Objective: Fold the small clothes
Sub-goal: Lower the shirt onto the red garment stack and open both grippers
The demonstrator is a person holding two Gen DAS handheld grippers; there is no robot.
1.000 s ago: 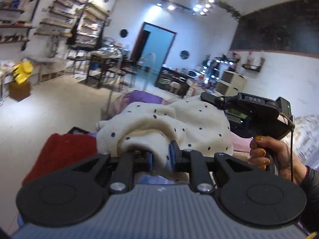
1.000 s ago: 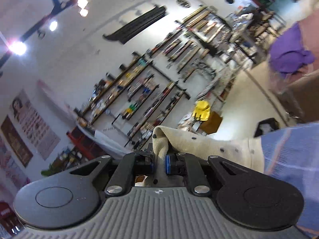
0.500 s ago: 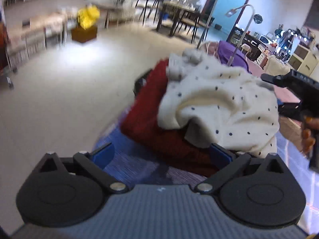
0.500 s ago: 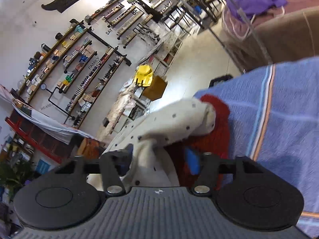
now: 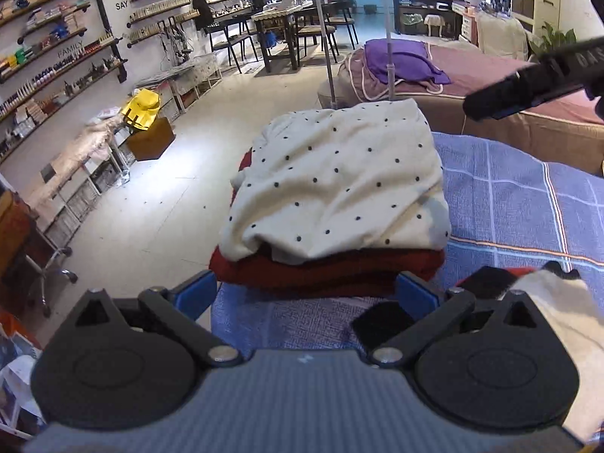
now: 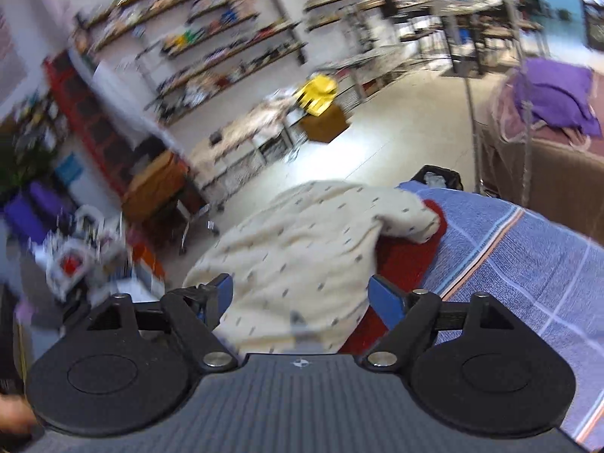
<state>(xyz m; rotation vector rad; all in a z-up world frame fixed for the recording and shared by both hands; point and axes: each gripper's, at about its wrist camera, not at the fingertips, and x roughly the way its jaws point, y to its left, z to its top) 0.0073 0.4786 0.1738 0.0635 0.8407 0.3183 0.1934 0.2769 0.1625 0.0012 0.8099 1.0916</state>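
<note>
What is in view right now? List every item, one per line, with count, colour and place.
Dotted garment: one, cream with dark dots, folded on the red garment.
Red garment: one, red, folded under the dotted one, on the bedcover's edge.
Bedcover: one, blue with pale check lines, under the stack.
Purple cloth: one, purple, on the far brown bed.
Yellow bag: one, yellow, on a brown box on the floor.
Wall shelves: several, wooden, far left wall.
Left gripper: one, black with blue pads, jaws open before the stack.
Right gripper: one, same colours, jaws open over the dotted garment.
</note>
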